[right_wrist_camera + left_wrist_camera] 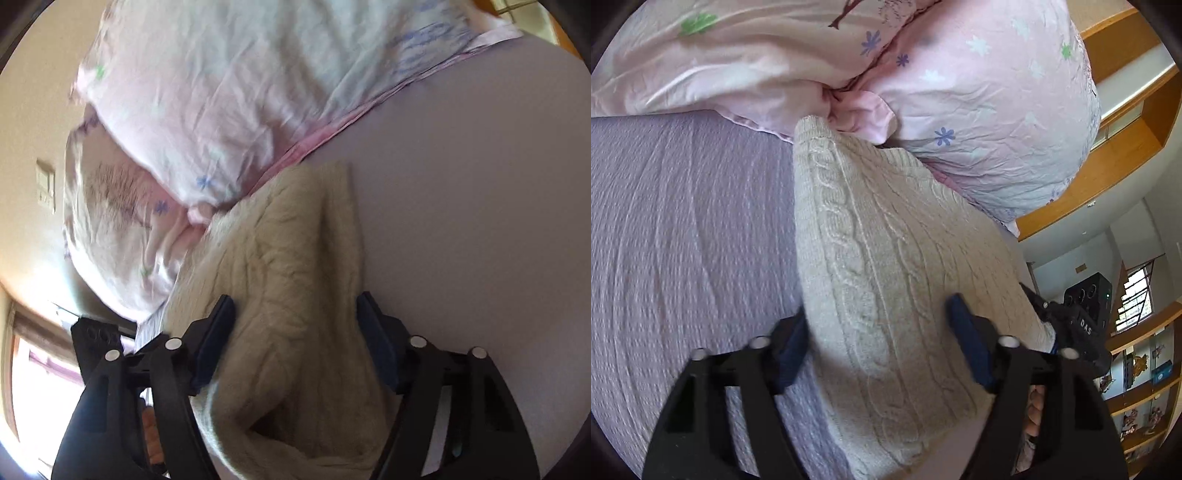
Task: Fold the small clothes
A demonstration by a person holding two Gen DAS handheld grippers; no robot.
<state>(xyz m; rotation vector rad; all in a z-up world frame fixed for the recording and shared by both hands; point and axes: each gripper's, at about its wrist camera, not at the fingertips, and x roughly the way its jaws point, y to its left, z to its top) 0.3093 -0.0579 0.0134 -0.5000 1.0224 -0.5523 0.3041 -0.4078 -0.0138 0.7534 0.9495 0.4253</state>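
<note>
A cream cable-knit sweater (886,258) lies folded on the lilac bed cover (683,240). My left gripper (875,332) is open, its blue pads (971,350) wide apart on either side of the sweater's near end. The sweater also shows in the right wrist view (295,295), bunched and rumpled. My right gripper (295,332) is open too, its fingers straddling the knit. The other gripper's black body (1071,325) shows at the sweater's right edge in the left view.
A pink flowered duvet (738,66) and pillow (990,110) lie at the sweater's far end, also in the right view (221,92). Wooden shelves (1137,387) and a wall stand to the right of the bed.
</note>
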